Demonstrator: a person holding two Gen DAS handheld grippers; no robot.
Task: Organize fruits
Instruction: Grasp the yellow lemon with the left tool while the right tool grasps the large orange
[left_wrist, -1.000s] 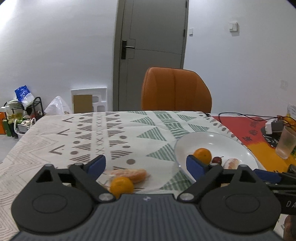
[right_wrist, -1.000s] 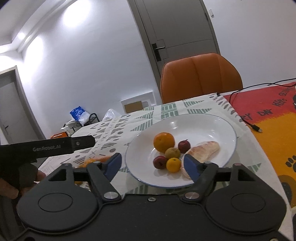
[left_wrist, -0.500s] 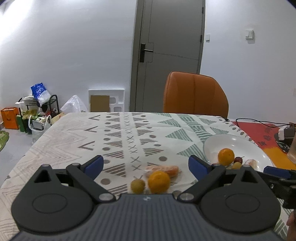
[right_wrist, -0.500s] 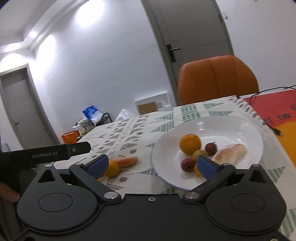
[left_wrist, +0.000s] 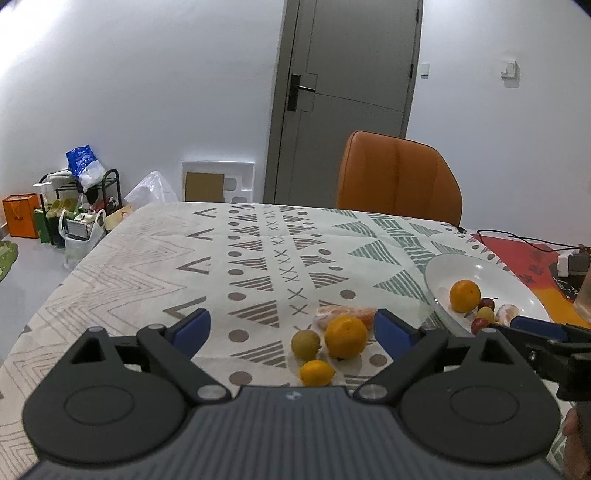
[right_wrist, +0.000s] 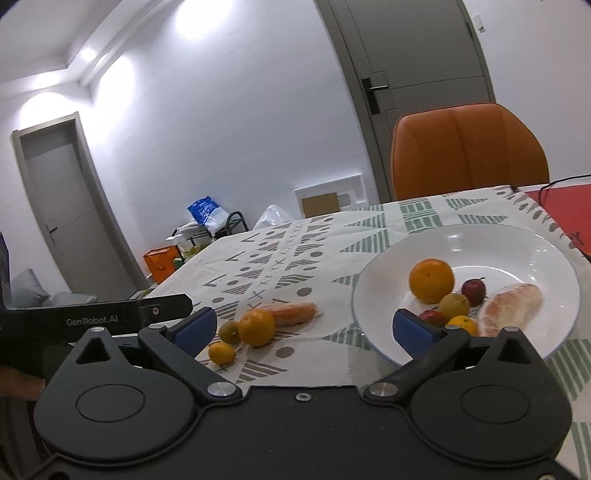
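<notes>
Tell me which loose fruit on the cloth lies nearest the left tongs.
The small yellow-orange citrus, closest to the left tongs; the greenish fruit and big orange sit behind it.
</notes>
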